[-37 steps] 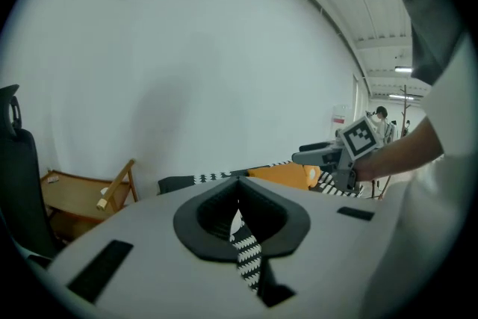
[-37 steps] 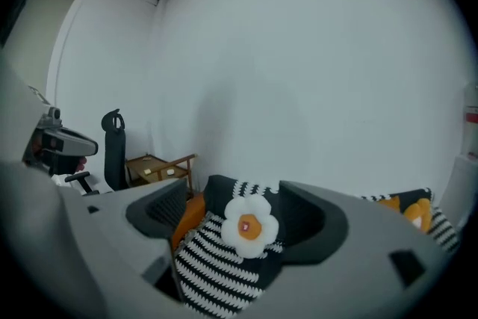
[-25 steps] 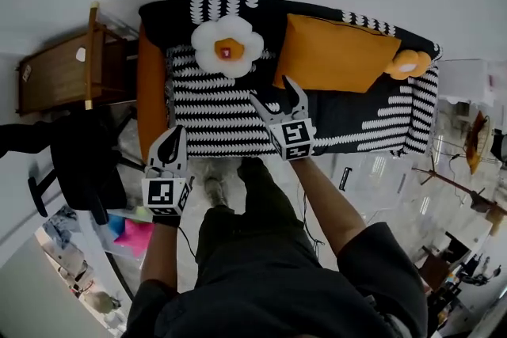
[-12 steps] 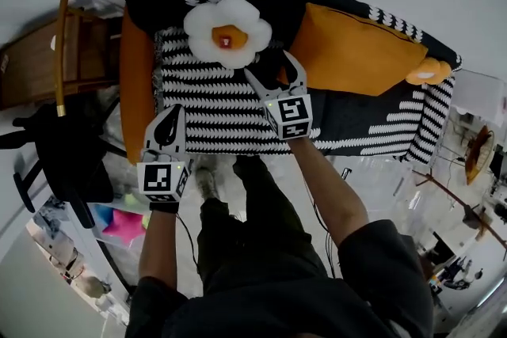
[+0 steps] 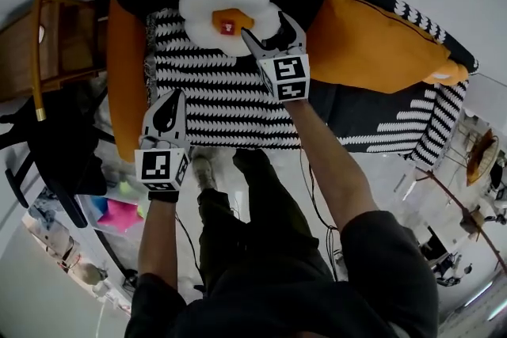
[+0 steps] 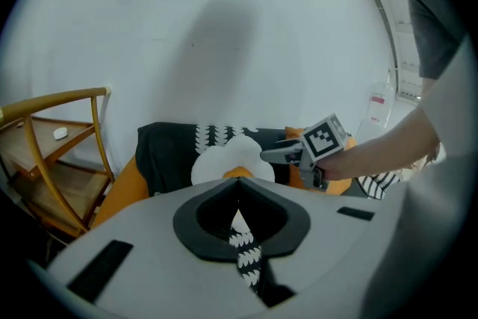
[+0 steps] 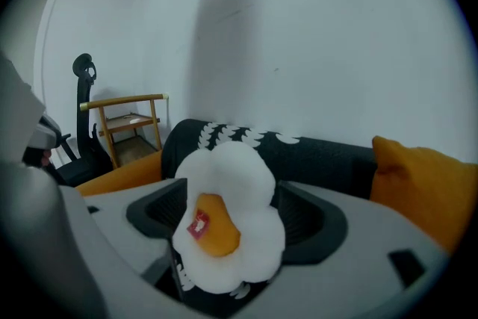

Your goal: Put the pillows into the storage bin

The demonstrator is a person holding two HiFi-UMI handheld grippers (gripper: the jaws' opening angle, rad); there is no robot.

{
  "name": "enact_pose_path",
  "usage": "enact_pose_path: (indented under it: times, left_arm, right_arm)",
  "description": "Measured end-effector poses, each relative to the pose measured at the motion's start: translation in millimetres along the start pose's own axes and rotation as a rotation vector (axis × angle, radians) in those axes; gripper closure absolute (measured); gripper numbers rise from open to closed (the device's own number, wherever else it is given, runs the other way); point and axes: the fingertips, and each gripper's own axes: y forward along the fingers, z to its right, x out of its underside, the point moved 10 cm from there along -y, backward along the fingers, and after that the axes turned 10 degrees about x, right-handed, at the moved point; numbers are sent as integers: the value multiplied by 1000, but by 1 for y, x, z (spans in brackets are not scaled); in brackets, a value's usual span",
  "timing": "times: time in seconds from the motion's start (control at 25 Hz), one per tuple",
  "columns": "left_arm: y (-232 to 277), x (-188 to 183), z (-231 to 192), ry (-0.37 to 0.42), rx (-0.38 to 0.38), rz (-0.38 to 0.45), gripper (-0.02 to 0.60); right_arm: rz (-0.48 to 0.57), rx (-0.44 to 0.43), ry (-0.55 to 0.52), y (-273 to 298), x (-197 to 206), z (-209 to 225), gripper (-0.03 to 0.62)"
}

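The step in hand was the first pick. The right gripper [image 5: 268, 26] hung over the sofa [image 5: 214, 103] with its jaws spread wide, one to each side of the white flower-shaped pillow [image 5: 218, 8], which lay against the backrest. They had not yet closed on it. The left gripper [image 5: 166, 116] hung nearer the front edge of the seat, jaws drawn almost together with only a sliver between them, holding nothing. A large orange pillow [image 5: 372, 43] leaned on the backrest further right, untouched. Next the right jaws probably needed to press into the soft plush and pinch a good fold before lifting. No storage bin could be picked out with certainty.
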Motion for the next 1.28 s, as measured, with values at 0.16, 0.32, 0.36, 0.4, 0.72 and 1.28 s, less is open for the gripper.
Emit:
enact_pose_path:
  times: [0.16, 0.32, 0.36, 0.4, 0.72, 1.28]
  left_arm:
    - [6, 15, -4, -9, -8, -21, 580]
    - [5, 31, -5, -26, -17, -41, 580]
    - [4, 36, -6, -31, -19, -48, 580]
    - [2, 40, -5, -35, -21, -56, 580]
    - [-10, 58, -2, -64, -42, -81, 579]
    - [-68, 25, 12, -41, -75, -29, 580]
  right_arm:
    - [-12, 7, -35, 33, 7, 4, 210]
    - [-30, 3, -75, 63, 10, 8, 210]
    - [-35, 2, -78, 69, 11, 9, 210]
    - [-41, 0, -81, 74, 11, 9, 210]
    - [-52, -31, -158, 97, 8, 0, 334]
    - [39, -18, -170, -3, -23, -26, 464]
